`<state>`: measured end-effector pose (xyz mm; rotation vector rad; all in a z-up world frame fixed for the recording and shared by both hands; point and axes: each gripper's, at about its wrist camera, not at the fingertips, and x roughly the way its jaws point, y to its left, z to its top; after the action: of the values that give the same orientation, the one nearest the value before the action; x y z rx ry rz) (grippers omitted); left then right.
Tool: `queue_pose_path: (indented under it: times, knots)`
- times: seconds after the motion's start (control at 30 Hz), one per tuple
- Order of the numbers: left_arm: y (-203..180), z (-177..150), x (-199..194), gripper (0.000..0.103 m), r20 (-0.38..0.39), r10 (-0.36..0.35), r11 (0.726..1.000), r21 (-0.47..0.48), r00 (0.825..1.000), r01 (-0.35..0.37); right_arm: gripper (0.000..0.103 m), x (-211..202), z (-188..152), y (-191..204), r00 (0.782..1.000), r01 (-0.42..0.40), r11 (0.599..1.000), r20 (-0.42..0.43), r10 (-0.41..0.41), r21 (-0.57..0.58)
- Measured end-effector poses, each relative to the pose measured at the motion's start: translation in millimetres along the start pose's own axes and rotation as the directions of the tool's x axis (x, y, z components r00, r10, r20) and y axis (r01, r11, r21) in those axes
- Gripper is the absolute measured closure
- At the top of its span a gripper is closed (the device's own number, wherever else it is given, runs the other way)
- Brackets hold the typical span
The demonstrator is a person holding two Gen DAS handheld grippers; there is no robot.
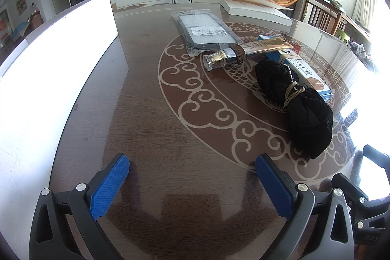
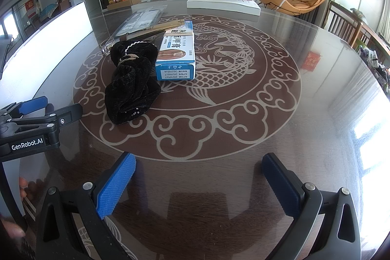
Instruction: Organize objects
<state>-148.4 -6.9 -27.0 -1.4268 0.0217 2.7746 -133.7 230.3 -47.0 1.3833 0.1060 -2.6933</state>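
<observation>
On the glass-topped brown table [image 1: 151,138] [image 2: 243,138] lies a black fabric bundle [image 1: 302,106] [image 2: 131,84] tied with bands. Behind it rests a blue-and-white box [image 1: 307,72] [image 2: 176,52]. A gold tube with a clear cap [image 1: 243,54] [image 2: 146,32] lies across the box's far end. Farther back sits a plastic-wrapped packet [image 1: 204,34] [image 2: 142,18]. My left gripper [image 1: 192,162] is open above bare table, left of the bundle. My right gripper [image 2: 198,161] is open too, nearer than the objects. The left gripper [image 2: 36,113] also shows in the right wrist view.
A white box wall [image 1: 48,65] [image 2: 46,40] stands along the table's left side. An open book [image 1: 256,9] [image 2: 224,0] lies at the far edge. Chairs [image 1: 324,16] line the right side. A red packet [image 2: 310,61] is reflected in the glass at right.
</observation>
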Motion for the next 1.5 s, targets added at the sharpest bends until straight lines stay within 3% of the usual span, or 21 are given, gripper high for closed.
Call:
queue_pose_path:
  times: [0.2, 0.27, 0.33, 0.4, 0.47, 0.57, 0.7, 0.73, 0.77, 0.8, 0.83, 0.87, 0.97, 1.13, 1.2, 1.27, 1.33, 1.5]
  knots:
    - [-0.1, -0.1, 0.1, 0.0, -0.001, 0.0, 1.0, -0.001, 1.0, 0.0, 0.0, 0.0, -0.1, 0.0, 1.0, 0.0, 1.0, 0.0, 0.0, 0.0]
    - [-0.3, -1.1, -2.5, 0.0, -0.037, -0.003, 1.0, -0.014, 0.999, 0.002, 0.0, -0.1, -0.1, 0.0, 1.0, 0.0, 1.0, 0.0, 0.0, 0.0]
    - [2.1, -0.2, -12.7, 0.0, -0.026, -0.099, 0.991, -0.088, 0.995, 0.096, 0.0, -0.2, -0.2, 0.0, 1.0, 0.0, 1.0, 0.0, 0.0, 0.0]
    - [-0.3, 6.8, -28.0, 0.0, 0.053, -0.206, 0.967, -0.142, 0.977, 0.212, 0.0, -0.3, -0.3, 0.0, 1.0, 0.0, 1.0, 0.0, 0.0, 0.0]
    - [-14.2, 22.5, -33.1, 0.0, 0.074, -0.231, 0.962, -0.133, 0.97, 0.239, 0.0, -0.4, -0.4, 0.1, 1.0, -0.001, 1.0, 0.0, 0.001, 0.0]
    - [-46.3, 45.7, -19.3, 0.0, 0.034, -0.219, 0.974, -0.055, 0.975, 0.221, 0.0, -0.6, -0.5, 0.1, 1.0, -0.001, 1.0, 0.0, 0.001, 0.0]
    - [-65.0, 55.0, 14.0, 0.0, -0.008, -0.105, 0.994, -0.017, 0.994, 0.104, 0.0, -0.6, -0.5, 0.1, 1.0, -0.001, 1.0, 0.001, 0.001, 0.0]
    - [-61.7, 53.2, 16.5, 0.007, 0.004, -0.105, 0.994, -0.027, 0.994, 0.105, 0.0, -0.6, -0.4, -0.1, 1.0, -0.001, 1.0, 0.001, 0.001, 0.0]
    - [-55.1, 50.3, 16.1, 0.027, 0.019, -0.118, 0.992, -0.044, 0.993, 0.119, 0.0, -0.6, -0.6, 0.1, 1.0, -0.001, 1.0, 0.001, 0.001, 0.0]
    - [-47.2, 46.8, 14.6, 0.037, 0.026, -0.137, 0.988, -0.065, 0.99, 0.139, 0.0, -0.5, -0.6, 0.1, 1.0, -0.001, 1.0, 0.001, 0.001, 0.0]
    - [-39.6, 42.5, 13.3, 0.057, 0.028, -0.16, 0.983, -0.084, 0.987, 0.162, 0.0, -0.5, -0.6, 0.1, 1.0, -0.001, 1.0, 0.001, 0.001, 0.0]
    - [-32.1, 38.1, 10.9, 0.069, 0.031, -0.174, 0.98, -0.094, 0.984, 0.176, 0.0, -0.5, -0.6, 0.1, 1.0, -0.001, 1.0, 0.001, 0.001, 0.0]
    - [-19.2, 22.4, -6.0, 0.069, 0.048, -0.108, 0.993, -0.046, 0.993, 0.11, 0.0, -0.6, -0.7, 0.1, 1.0, -0.001, 1.0, 0.001, 0.001, 0.0]
    - [-1.7, -5.6, -25.9, 0.066, 0.023, -0.099, 0.995, 0.018, 0.995, 0.098, 0.0, -0.8, -0.7, 0.0, 1.0, -0.001, 1.0, 0.001, 0.001, 0.0]
    - [-2.2, -10.3, -29.7, 0.057, 0.01, -0.108, 0.993, 0.053, 0.994, 0.107, 0.0, -0.8, -1.0, 0.3, 1.0, -0.002, 1.0, 0.001, 0.002, 0.0]
    - [-5.7, -9.7, -30.5, 0.033, 0.012, -0.106, 0.991, 0.084, 0.994, 0.104, 0.0, -0.8, -1.0, 0.3, 1.0, -0.002, 1.0, 0.001, 0.002, 0.0]
    - [-10.2, -6.1, -28.3, 0.025, 0.024, -0.082, 0.992, 0.103, 0.996, 0.079, 0.0, -0.8, -1.0, 0.2, 1.0, -0.002, 1.0, 0.001, 0.002, 0.0]
    - [-11.8, 6.5, -3.6, 0.02, -0.002, -0.032, 0.997, 0.069, 0.999, 0.032, 0.0, -0.7, -0.9, 0.1, 1.0, -0.002, 1.0, 0.001, 0.002, 0.0]
